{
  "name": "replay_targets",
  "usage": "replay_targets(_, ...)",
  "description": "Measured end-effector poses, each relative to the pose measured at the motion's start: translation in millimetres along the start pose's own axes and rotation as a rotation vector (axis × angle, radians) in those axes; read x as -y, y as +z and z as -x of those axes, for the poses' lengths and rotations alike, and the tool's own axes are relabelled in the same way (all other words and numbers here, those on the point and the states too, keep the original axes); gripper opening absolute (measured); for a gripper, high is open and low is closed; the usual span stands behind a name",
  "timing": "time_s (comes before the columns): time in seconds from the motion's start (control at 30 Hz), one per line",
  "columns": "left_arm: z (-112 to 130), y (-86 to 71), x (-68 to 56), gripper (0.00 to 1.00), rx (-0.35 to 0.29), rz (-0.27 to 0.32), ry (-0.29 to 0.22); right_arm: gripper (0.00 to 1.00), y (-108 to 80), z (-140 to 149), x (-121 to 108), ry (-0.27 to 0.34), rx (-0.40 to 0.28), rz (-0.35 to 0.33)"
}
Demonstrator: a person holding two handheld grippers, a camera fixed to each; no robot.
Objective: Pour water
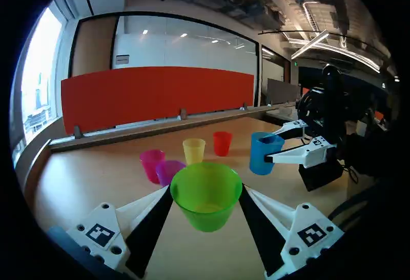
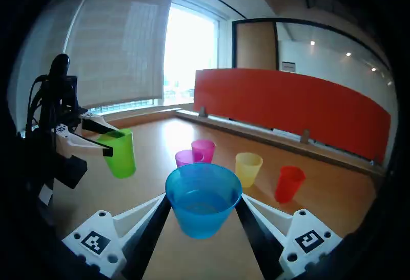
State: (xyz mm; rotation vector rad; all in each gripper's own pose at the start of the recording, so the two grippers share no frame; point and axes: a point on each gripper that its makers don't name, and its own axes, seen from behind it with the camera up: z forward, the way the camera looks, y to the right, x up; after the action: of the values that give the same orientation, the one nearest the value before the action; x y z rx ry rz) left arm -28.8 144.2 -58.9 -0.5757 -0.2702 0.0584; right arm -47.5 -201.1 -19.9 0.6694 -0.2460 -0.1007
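Along the left gripper view's lower edge, the left gripper [image 1: 206, 193] is gripping a green cup [image 1: 206, 205]. Its jaws are standing about a cup's width apart and pressing on both sides of the cup, which is sitting upright. Beyond it, a pink cup [image 1: 152, 164], a purple cup [image 1: 169, 171], a yellow cup [image 1: 193, 150] and a red cup [image 1: 222, 143] are standing on the wooden bench [image 1: 92, 177], with the purple one just beside the pink. To the right, the right gripper [image 1: 269, 149] is holding a blue cup [image 1: 265, 153] between its jaws. A red partition [image 1: 154, 95] is running along the far edge.

Low in the right gripper view, the right gripper [image 2: 203, 198] is clamping the blue cup [image 2: 203, 205] from both sides, mouth up. I cannot tell whether water is lying inside it. At the left, the left gripper [image 2: 114, 144] is carrying the green cup [image 2: 120, 157], slightly tilted and seemingly clear of the bench [image 2: 154, 141]. The other four cups are standing between and beyond them.
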Motion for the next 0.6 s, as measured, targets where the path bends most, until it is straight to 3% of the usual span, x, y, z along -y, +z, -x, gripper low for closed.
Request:
replay_targets(0.4, -38.3, -4.4, -22.9, 0.89, -0.147, 0.036, -0.061, 0.89, -15.7, -20.7, -2.0, 0.015, -0.074, 0.04)
replay_targets(0.6, -51.8, -5.6, -36.0, 0.89, -0.188, 0.064, -0.062, 0.89, -20.6, -26.9, -2.4, 0.004, -0.089, 0.046)
